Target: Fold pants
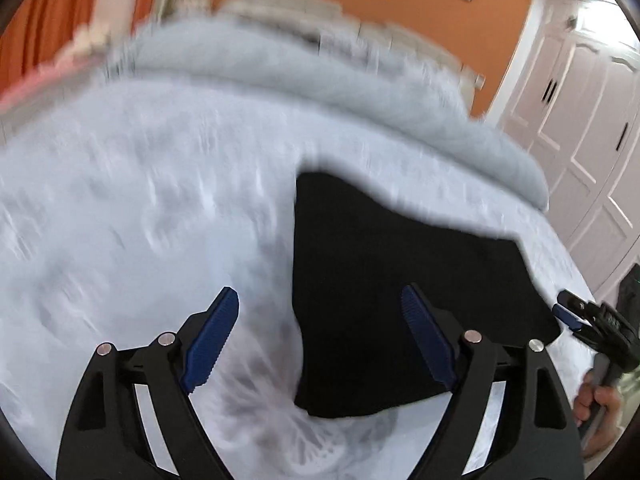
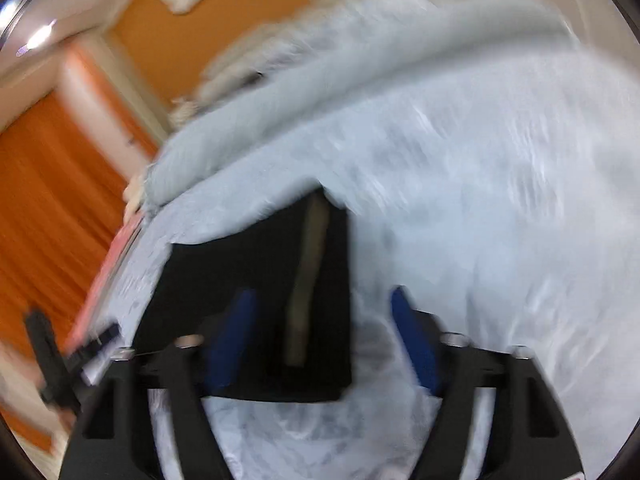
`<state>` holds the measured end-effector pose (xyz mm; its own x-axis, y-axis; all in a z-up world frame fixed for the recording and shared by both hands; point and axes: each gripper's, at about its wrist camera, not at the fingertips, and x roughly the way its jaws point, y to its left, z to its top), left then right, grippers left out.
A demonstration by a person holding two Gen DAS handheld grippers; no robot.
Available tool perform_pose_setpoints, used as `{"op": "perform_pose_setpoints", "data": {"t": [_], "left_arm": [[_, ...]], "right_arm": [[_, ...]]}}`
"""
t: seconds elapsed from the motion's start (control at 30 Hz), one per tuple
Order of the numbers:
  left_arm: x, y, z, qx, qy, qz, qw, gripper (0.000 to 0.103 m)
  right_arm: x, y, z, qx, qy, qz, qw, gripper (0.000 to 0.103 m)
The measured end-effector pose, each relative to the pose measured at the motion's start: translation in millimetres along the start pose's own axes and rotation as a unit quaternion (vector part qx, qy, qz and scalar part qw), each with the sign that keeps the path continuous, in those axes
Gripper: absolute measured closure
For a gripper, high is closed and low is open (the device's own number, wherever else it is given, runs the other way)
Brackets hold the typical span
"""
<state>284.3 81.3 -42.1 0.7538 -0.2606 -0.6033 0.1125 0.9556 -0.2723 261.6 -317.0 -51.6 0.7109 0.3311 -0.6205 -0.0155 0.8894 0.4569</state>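
On the white bed [image 1: 120, 220], the black pants [image 1: 400, 280] already lie folded compact; both claws, left claw [image 1: 320, 336] and right claw [image 2: 324, 340], hang spread, empty.

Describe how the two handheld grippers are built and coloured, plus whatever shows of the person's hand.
Both the left gripper and the right gripper have matte black slotted arms with silver round pivot pins. Their fingers carry ribbed dark blue pads. A bare hand wraps a grey handle; no sleeve is visible.
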Motion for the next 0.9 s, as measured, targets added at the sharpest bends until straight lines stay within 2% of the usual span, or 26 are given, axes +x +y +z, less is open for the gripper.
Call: {"op": "perform_pose_setpoints", "data": {"t": [0.03,0.13,0.2,0.23,0.27,0.3,0.33,0.4,0.43,0.47,0.5,0.53,0.57,0.67,0.73,0.8,0.83,0.9], "left_arm": [[-7.2,-8.5,12.7,0.009,-0.012,-0.005,0.9999,0.022],[11.0,-46.2,44.2,0.023,-0.010,-0.006,0.9997,0.020],[42.5,-62.2,51.0,0.026,0.010,0.019,0.9994,0.012],[73.8,-68.7,52.5,0.031,0.038,0.041,0.9979,0.011],[96.0,-69.5,51.1,0.037,0.065,0.049,0.9960,0.011],[120.0,-68.2,46.5,0.047,0.089,0.074,0.9922,0.011],[149.7,-59.6,38.4,0.051,0.113,0.123,0.9847,0.010],[169.5,-44.6,32.9,0.024,0.141,0.104,0.9842,0.009],[163.8,-36.4,37.6,-0.009,0.137,0.087,0.9867,0.009],[155.2,-33.2,42.0,-0.021,0.134,0.080,0.9876,0.011],[145.2,-29.4,43.7,-0.023,0.131,0.069,0.9887,0.011],[127.8,-27.4,45.8,-0.015,0.120,0.050,0.9914,0.011],[110.9,-27.9,45.9,-0.008,0.107,0.043,0.9933,0.011],[58.3,-27.7,30.4,0.027,0.083,0.035,0.9955,0.009],[33.6,-30.2,5.5,0.053,0.085,0.025,0.9946,0.007],[32.6,-36.0,-16.4,0.076,0.102,0.018,0.9917,0.007],[43.0,-42.2,-32.1,0.098,0.120,0.025,0.9876,0.007],[68.1,-43.0,-51.3,0.113,0.144,0.043,0.9822,0.005]], "right_arm": [[2.2,14.1,5.3,-0.017,0.008,0.005,1.000,0.077],[32.9,68.5,20.3,-0.066,0.027,0.039,0.997,0.081],[66.7,92.1,25.9,-0.100,0.044,0.025,0.994,0.084],[89.4,96.5,29.6,-0.112,0.055,0.001,0.992,0.084],[109.1,89.9,32.7,-0.107,0.063,-0.025,0.992,0.084],[121.3,78.2,35.1,-0.097,0.068,-0.050,0.992,0.095],[141.5,50.0,36.9,-0.066,0.078,-0.074,0.992,0.103],[139.6,18.0,37.9,0.016,0.071,-0.007,0.997,0.103],[137.0,13.2,40.7,0.034,0.075,0.002,0.997,0.103],[130.9,12.4,41.7,0.038,0.080,0.003,0.996,0.103],[118.1,15.3,40.8,0.029,0.076,-0.005,0.997,0.096],[103.4,17.4,39.1,0.020,0.064,-0.013,0.998,0.088],[86.7,20.2,36.0,0.010,0.051,-0.016,0.998,0.085],[36.6,23.9,13.9,-0.020,0.025,-0.016,0.999,0.082],[19.4,23.0,-2.4,-0.030,0.031,-0.017,0.999,0.077],[25.1,24.8,-15.4,-0.047,0.071,-0.031,0.996,0.077],[34.0,21.7,-25.7,-0.061,0.086,-0.049,0.993,0.077],[40.1,5.8,-37.1,-0.054,0.081,-0.049,0.994,0.078]]}}
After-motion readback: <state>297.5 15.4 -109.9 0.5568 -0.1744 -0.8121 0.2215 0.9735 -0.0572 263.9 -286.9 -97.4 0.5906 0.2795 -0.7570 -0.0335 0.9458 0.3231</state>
